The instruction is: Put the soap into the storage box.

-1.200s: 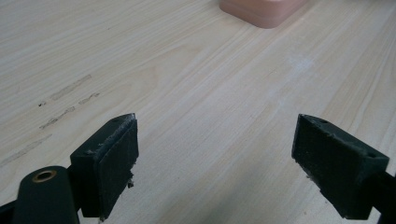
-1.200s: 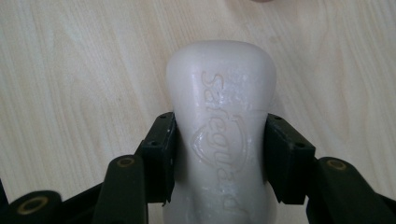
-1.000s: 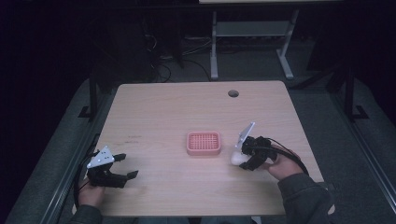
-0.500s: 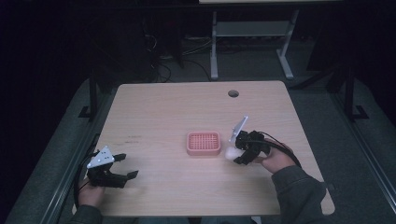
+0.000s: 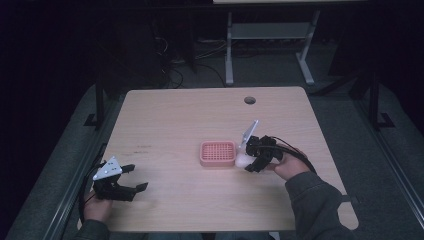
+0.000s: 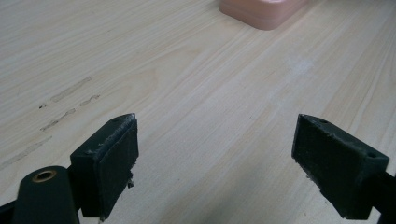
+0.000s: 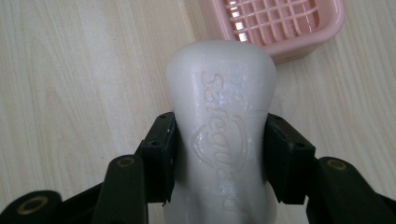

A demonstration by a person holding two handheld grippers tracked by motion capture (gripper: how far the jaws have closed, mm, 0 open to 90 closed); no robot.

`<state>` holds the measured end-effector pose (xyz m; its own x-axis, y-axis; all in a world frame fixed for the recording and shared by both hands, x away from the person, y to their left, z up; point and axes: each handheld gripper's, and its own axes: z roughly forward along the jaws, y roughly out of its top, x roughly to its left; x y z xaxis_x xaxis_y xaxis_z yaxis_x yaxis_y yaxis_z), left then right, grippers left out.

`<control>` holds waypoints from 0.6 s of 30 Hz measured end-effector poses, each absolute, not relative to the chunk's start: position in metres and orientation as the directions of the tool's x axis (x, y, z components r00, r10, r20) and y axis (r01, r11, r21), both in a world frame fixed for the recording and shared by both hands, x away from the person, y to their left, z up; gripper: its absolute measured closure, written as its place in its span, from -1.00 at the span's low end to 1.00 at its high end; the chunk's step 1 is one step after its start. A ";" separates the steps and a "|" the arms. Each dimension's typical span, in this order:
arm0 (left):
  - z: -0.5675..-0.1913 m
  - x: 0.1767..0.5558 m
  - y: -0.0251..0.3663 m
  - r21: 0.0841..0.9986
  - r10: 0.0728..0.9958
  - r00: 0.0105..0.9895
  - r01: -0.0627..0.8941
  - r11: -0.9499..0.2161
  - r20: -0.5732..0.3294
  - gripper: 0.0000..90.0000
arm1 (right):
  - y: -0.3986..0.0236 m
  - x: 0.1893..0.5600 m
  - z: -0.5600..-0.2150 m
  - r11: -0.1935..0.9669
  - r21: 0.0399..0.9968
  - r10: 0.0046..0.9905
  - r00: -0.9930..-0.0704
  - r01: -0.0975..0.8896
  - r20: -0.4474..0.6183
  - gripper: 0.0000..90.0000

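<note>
Right gripper (image 5: 248, 161) clamping a white soap bar (image 7: 221, 116) between both jaws, holding it just beside the pink slotted soap dish (image 5: 217, 153) mid-table, left gripper (image 5: 131, 178) resting spread wide and empty at the wooden table (image 5: 175, 115) near corner.

Pale wood-grain surface (image 5: 165, 120) carrying one pink slotted soap dish (image 5: 217, 153), sitting flat just ahead of the right jaws, well ahead of the left jaws. Faint scuff marks (image 6: 65, 105) showing left of the left jaws.
</note>
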<state>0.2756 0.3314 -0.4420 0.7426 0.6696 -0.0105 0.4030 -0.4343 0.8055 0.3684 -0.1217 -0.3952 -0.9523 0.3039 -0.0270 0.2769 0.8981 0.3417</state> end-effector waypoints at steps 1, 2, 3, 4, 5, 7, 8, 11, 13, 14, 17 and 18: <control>-0.442 0.276 0.331 0.805 0.670 0.742 0.404 -0.434 -0.011 -0.69 | -0.121 0.369 -0.395 0.897 0.342 0.306 -0.952 0.279 -0.026 0.08; -0.442 0.276 0.331 0.805 0.670 0.743 0.403 -0.435 -0.010 -0.69 | -0.120 0.369 -0.395 0.898 0.342 0.303 -0.952 0.276 -0.029 0.08; -0.442 0.275 0.331 0.805 0.670 0.742 0.404 -0.434 -0.011 -0.69 | -0.120 0.370 -0.394 0.900 0.341 0.298 -0.954 0.271 -0.030 0.08; -0.442 0.276 0.331 0.805 0.670 0.742 0.403 -0.435 -0.010 -0.69 | -0.119 0.370 -0.394 0.899 0.342 0.301 -0.953 0.274 -0.028 0.08; -0.442 0.275 0.331 0.805 0.670 0.742 0.404 -0.434 -0.011 -0.69 | -0.118 0.371 -0.393 0.900 0.342 0.298 -0.954 0.271 -0.028 0.08; -0.442 0.275 0.331 0.805 0.670 0.742 0.404 -0.434 -0.011 -0.69 | -0.116 0.371 -0.393 0.901 0.342 0.295 -0.955 0.266 -0.033 0.08; -0.442 0.276 0.331 0.805 0.670 0.743 0.403 -0.435 -0.011 -0.69 | -0.116 0.372 -0.392 0.901 0.343 0.293 -0.956 0.264 -0.033 0.08; -0.442 0.276 0.331 0.806 0.670 0.743 0.403 -0.434 -0.011 -0.69 | -0.113 0.373 -0.391 0.903 0.344 0.287 -0.957 0.259 -0.033 0.08; -0.442 0.276 0.331 0.806 0.670 0.743 0.403 -0.434 -0.011 -0.69 | -0.112 0.374 -0.390 0.903 0.340 0.290 -0.956 0.261 -0.034 0.08; -0.442 0.276 0.331 0.806 0.670 0.743 0.403 -0.434 -0.011 -0.69 | -0.112 0.375 -0.390 0.903 0.346 0.284 -0.958 0.255 -0.035 0.08; -0.442 0.276 0.331 0.806 0.670 0.743 0.404 -0.434 -0.012 -0.69 | -0.111 0.377 -0.389 0.897 0.356 0.289 -0.957 0.262 -0.025 0.08; -0.442 0.275 0.331 0.806 0.670 0.742 0.404 -0.433 -0.012 -0.69 | -0.111 0.378 -0.389 0.898 0.355 0.288 -0.957 0.261 -0.025 0.08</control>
<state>0.2755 0.3314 -0.4418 0.7423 0.6699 -0.0125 0.4041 -0.4327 0.8059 0.3776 -0.1110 -0.3895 -0.9573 0.2881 -0.0249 0.2610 0.8977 0.3549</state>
